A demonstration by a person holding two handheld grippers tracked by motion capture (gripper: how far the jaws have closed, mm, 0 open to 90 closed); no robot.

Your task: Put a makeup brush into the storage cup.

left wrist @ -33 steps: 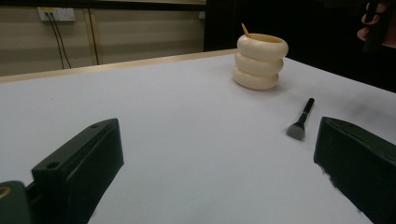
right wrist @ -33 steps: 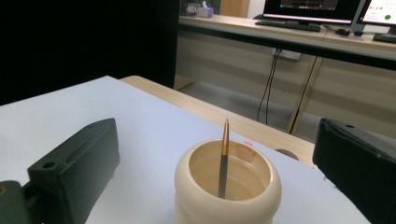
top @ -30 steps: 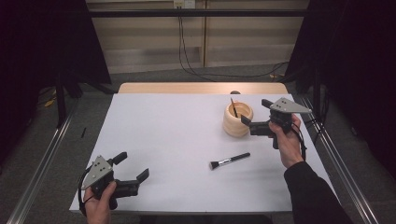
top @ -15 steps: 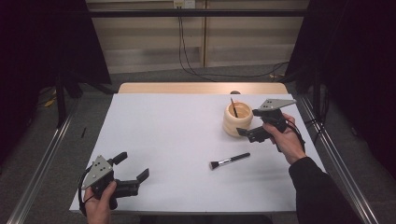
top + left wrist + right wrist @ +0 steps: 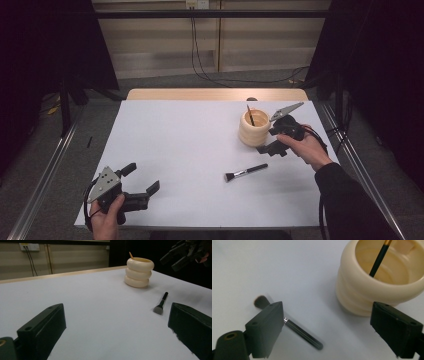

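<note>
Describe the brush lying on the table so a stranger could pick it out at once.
Start at the white table and find the cream ribbed holder on its right side. Just in front of it, towards the person, the loose brush lies flat on the table. Unlike the thin brush standing tilted in the holder, it has a short dark handle, a silver collar and a dark bristle tuft.
</note>
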